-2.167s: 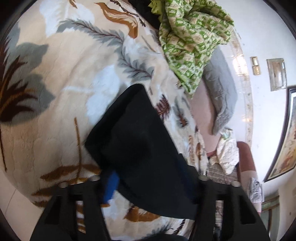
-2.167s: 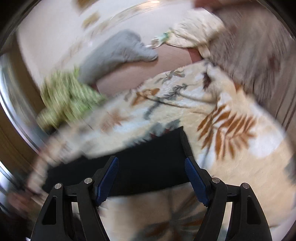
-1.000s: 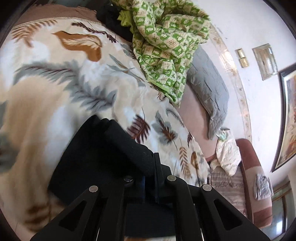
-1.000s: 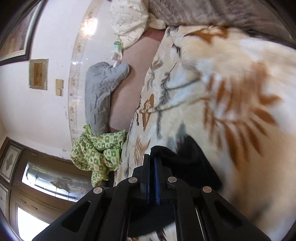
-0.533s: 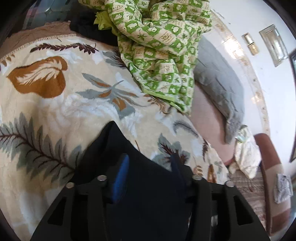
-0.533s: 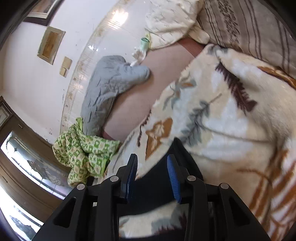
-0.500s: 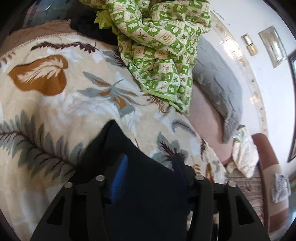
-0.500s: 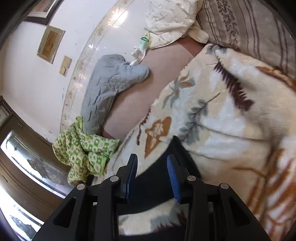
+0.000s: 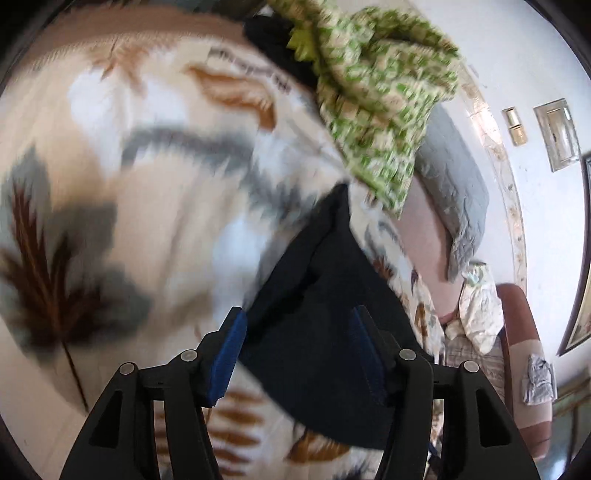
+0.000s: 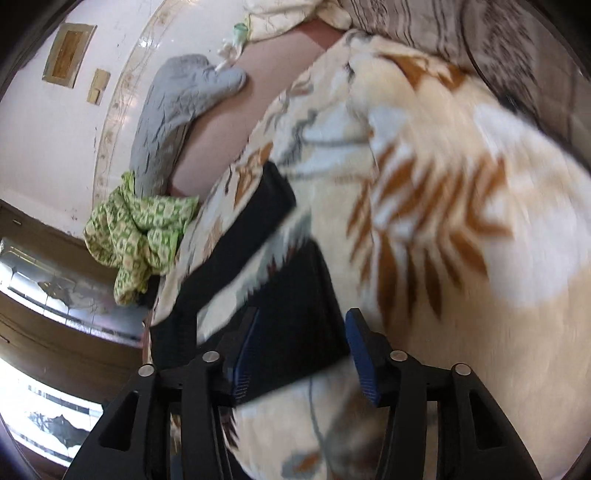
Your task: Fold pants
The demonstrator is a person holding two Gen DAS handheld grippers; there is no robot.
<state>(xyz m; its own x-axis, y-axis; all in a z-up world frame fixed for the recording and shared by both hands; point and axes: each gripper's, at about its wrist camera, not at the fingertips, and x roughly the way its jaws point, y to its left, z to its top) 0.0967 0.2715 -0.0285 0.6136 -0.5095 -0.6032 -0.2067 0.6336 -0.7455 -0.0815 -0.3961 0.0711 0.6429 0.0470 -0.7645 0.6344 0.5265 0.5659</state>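
Note:
Dark navy pants (image 9: pixel 325 295) lie folded on a cream leaf-patterned blanket (image 9: pixel 147 206). My left gripper (image 9: pixel 299 354) is open, its blue pads on either side of the near end of the pants, not pinching them. In the right wrist view the pants (image 10: pixel 295 317) show as a near dark part and a farther dark band (image 10: pixel 255 229) with blanket showing between them. My right gripper (image 10: pixel 301 354) is open over the near part, gripping nothing.
A green-and-white patterned cloth (image 9: pixel 380 92) is heaped at the far side of the bed, also in the right wrist view (image 10: pixel 136 236). A grey pillow (image 9: pixel 454 195) lies by the white wall. A striped cushion (image 10: pixel 443 29) lies at the bed's end.
Both grippers have opened wider and drawn back from the pants, which now lie on the blanket. The views have swung and are blurred with motion.

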